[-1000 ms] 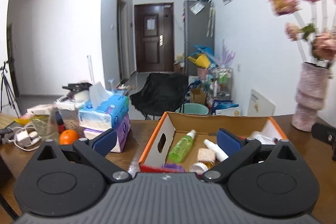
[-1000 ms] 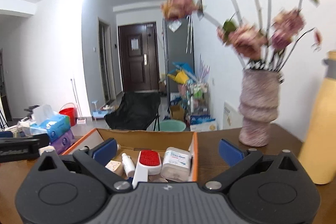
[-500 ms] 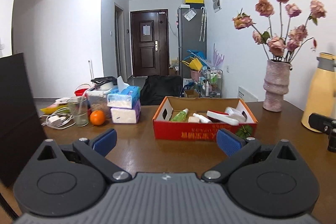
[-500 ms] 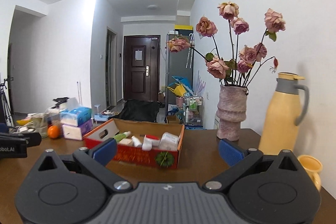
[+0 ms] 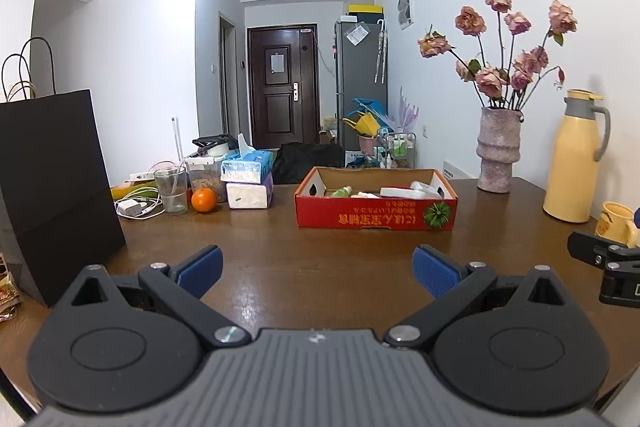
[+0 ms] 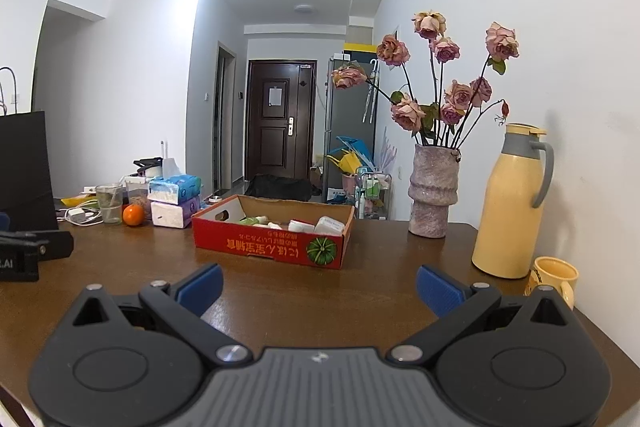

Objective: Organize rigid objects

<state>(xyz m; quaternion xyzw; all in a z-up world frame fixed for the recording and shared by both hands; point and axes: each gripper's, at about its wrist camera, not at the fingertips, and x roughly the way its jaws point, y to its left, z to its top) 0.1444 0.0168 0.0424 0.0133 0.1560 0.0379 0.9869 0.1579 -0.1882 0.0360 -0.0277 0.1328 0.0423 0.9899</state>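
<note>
A red cardboard box (image 5: 376,215) (image 6: 272,241) sits mid-table, holding a green bottle (image 5: 340,191), white tubes and small white containers (image 6: 328,225). My left gripper (image 5: 318,267) hovers open over bare brown tabletop well short of the box, nothing between its blue pads. My right gripper (image 6: 318,283) is likewise open and empty, back from the box. The right gripper's body shows at the left wrist view's right edge, and the left gripper's body at the right wrist view's left edge.
A black paper bag (image 5: 52,187) stands at the left. Tissue packs (image 5: 248,179), an orange (image 5: 204,199), a glass (image 5: 172,189) and a charger lie back left. A vase of roses (image 6: 432,195), a yellow thermos (image 6: 514,203) and a yellow mug (image 6: 554,277) stand right.
Both grippers have pulled back from directly over the box towards the near table edge. The box now looks far smaller and lies well ahead. Both stayed open and empty.
</note>
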